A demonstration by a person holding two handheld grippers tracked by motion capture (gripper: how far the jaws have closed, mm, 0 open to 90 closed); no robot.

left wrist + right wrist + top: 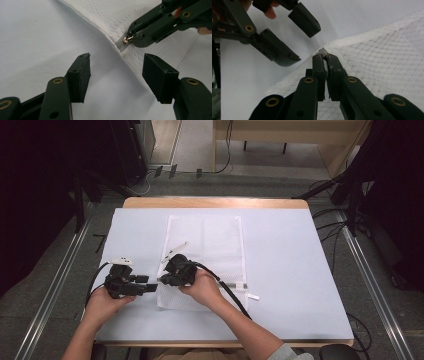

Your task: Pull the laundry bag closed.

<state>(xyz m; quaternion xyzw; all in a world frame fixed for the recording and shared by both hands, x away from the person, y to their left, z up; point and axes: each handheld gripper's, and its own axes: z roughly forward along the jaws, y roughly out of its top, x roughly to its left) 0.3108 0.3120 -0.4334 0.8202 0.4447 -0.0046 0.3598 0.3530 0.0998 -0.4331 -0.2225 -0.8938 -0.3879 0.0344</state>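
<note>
where grippers meet: one mesh bag [205,255]

We see the mesh bag [205,260] lying flat on the table [300,270], a little left of centre in the high view. At the bag's lower left corner sits the zipper pull [128,39], with the right gripper [162,279] on it. The left gripper [152,288] lies just left of that corner, over bare table. A small tag [253,296] rests beside the bag's lower right corner.
</note>
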